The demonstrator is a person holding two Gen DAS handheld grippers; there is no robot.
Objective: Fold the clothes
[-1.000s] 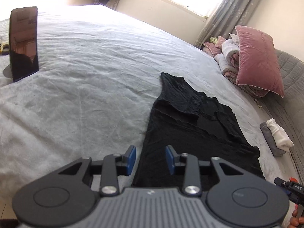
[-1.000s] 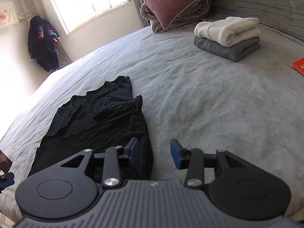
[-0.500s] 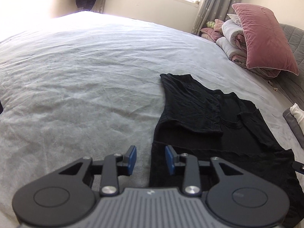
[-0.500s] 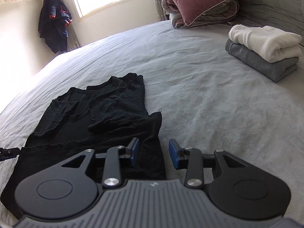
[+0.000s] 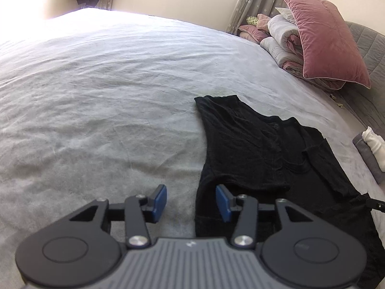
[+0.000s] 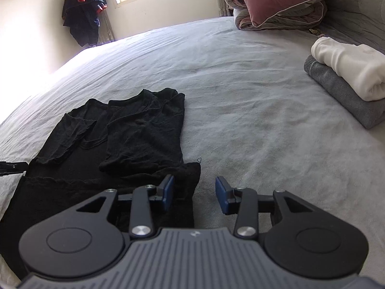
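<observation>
Bedding first: the grey bedsheet (image 5: 101,101) covers the whole work surface and is wrinkled throughout. Quilted grey headboard (image 6: 361,7) stands at 1 o'clock in the right wrist view. Rolled duvet (image 5: 281,45) lies at 1 o'clock in the left wrist view, with the pink pillow (image 5: 327,41) leaning on it. Dark jacket (image 6: 83,12) hangs in the corner at 11 o'clock of the right wrist view, beside the window.

Task item: the black T-shirt (image 5: 259,149) lies flat on the sheet, both sleeves folded inward over the body, collar end pointing toward 12 o'clock and hem nearest both cameras. In the right wrist view the same garment (image 6: 134,139) sits at 9 to 10 o'clock of centre. A loose thread shows at its right hem corner.

Folded grey garment (image 6: 344,96) rests at 2 o'clock in the right wrist view, well apart from the shirt, with the folded white garment (image 6: 349,65) stacked on top.

Left gripper (image 5: 191,201): jaws opening, apart; the shirt's left hem edge runs beneath the gap, pads not pressing it. Right gripper (image 6: 194,193): jaws opening, apart; the shirt's right hem corner lies under the left finger, nothing clamped. Both blue pads clear of fabric
</observation>
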